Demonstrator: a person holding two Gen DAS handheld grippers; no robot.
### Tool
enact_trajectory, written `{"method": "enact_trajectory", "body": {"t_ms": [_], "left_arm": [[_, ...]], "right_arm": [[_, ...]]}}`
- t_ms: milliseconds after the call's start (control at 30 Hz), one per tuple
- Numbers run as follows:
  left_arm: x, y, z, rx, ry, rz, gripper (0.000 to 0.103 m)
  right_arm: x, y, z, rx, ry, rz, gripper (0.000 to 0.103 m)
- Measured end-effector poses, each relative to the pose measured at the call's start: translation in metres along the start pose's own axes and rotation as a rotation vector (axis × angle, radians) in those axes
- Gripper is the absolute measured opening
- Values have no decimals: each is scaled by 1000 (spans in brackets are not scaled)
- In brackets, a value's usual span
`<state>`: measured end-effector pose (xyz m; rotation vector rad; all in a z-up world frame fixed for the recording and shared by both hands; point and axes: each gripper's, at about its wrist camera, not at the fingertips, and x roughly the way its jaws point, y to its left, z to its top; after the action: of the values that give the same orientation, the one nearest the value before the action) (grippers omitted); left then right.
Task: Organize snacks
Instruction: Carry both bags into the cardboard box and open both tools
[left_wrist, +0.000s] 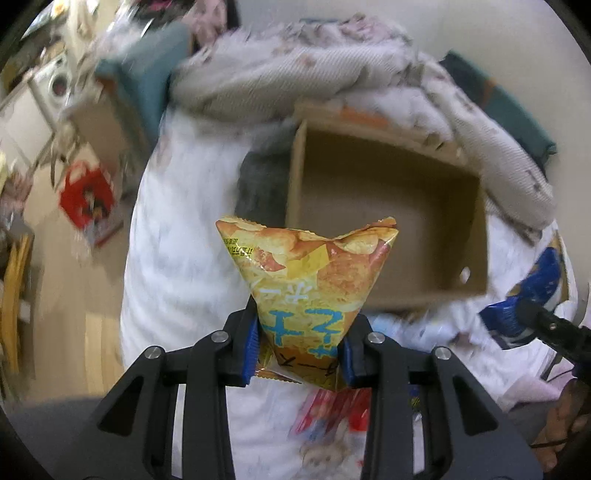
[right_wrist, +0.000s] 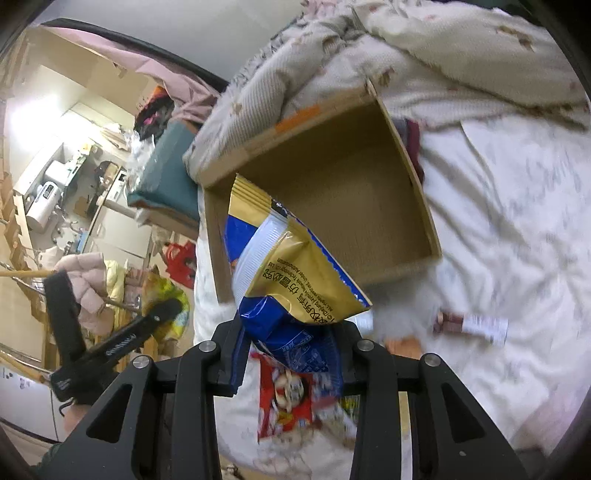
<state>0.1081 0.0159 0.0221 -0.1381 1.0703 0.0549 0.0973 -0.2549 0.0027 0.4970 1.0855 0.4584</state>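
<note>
Left gripper (left_wrist: 301, 349) clamps the yellow chip bag (left_wrist: 308, 280) above the bed (left_wrist: 177, 258). Right gripper (right_wrist: 295, 354) pinches the blue-and-gold snack bag (right_wrist: 291, 280) over the cardboard box (right_wrist: 424, 206).

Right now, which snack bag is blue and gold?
The blue-and-gold bag pinched in the right tongs. The left tongs hold a yellow-orange chip bag.

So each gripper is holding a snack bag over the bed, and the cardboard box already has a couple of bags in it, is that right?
Not quite. The cardboard box is empty in the right wrist view. The rest holds: the left gripper grips the orange chip bag, and the right gripper grips the blue and gold bag.
</note>
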Motion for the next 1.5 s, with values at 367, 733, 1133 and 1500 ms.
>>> {"method": "enact_trajectory", "body": {"t_ms": [367,733,1133,1500], "left_arm": [[47,-57,54,108,-56,60,30],[92,-83,47,178,-15,81,31],[117,-80,38,176,21,117,32],[119,-75,30,181,37,129,34]], "right_arm": [[57,-3,60,-62,20,-59,37],[97,-40,59,-7,73,-82,37],[118,-46,50,31,151,-138,38],[109,-47,54,52,121,-108,40]]}}
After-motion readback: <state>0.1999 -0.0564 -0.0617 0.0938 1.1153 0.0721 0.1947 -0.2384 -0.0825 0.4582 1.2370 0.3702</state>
